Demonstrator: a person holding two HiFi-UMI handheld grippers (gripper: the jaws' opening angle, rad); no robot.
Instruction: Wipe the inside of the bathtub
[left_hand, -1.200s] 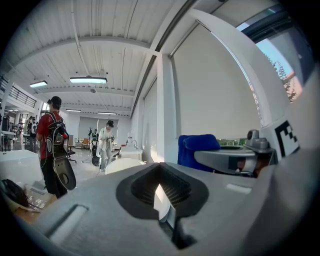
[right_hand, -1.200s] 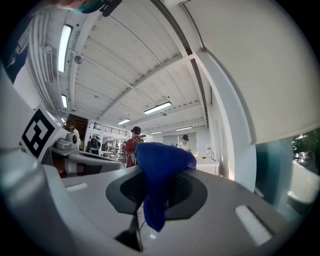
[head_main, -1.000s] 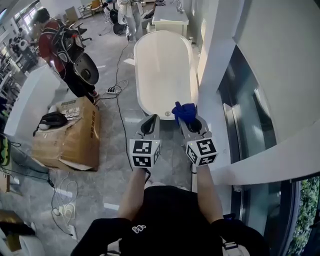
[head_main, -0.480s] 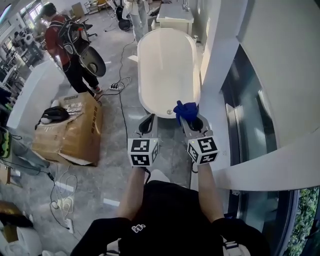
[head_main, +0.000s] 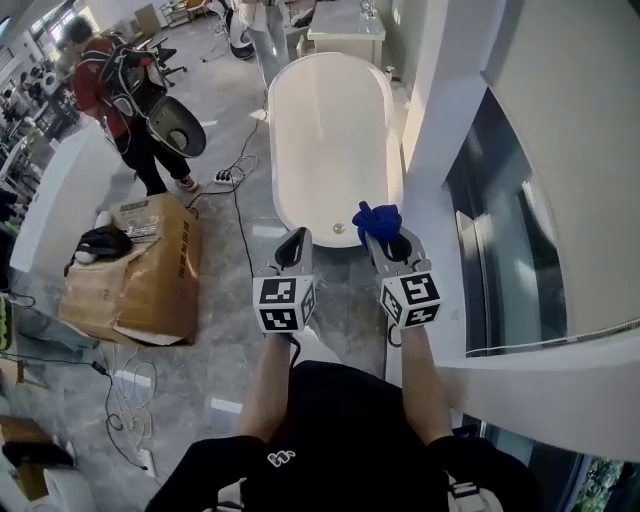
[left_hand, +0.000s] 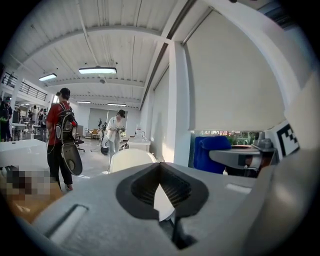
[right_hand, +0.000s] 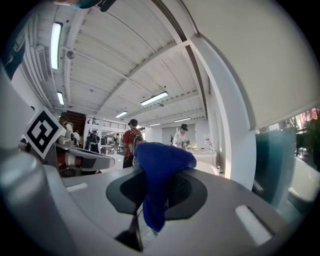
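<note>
The white oval bathtub (head_main: 335, 130) stands on the floor ahead of me, its near end just beyond both grippers. My right gripper (head_main: 388, 238) is shut on a blue cloth (head_main: 377, 218), which bunches up over the jaw tips near the tub's near rim. The right gripper view shows the blue cloth (right_hand: 159, 167) pinched in that right gripper (right_hand: 161, 192) and hanging down between the pads. My left gripper (head_main: 294, 243) is held beside it, shut and empty, short of the tub. In the left gripper view the tub (left_hand: 131, 159) lies ahead of the left gripper (left_hand: 161, 187).
A white pillar (head_main: 440, 120) and a glass wall (head_main: 505, 230) run close along the tub's right side. A cardboard box (head_main: 150, 265) stands at the left, with a power strip and cables (head_main: 225, 180) on the floor. A person in red (head_main: 115, 85) stands far left; a vanity (head_main: 345, 25) is behind the tub.
Both grippers stay side by side with the cloth still held in the right one. The view has shifted slightly and the person in red has moved a little.
</note>
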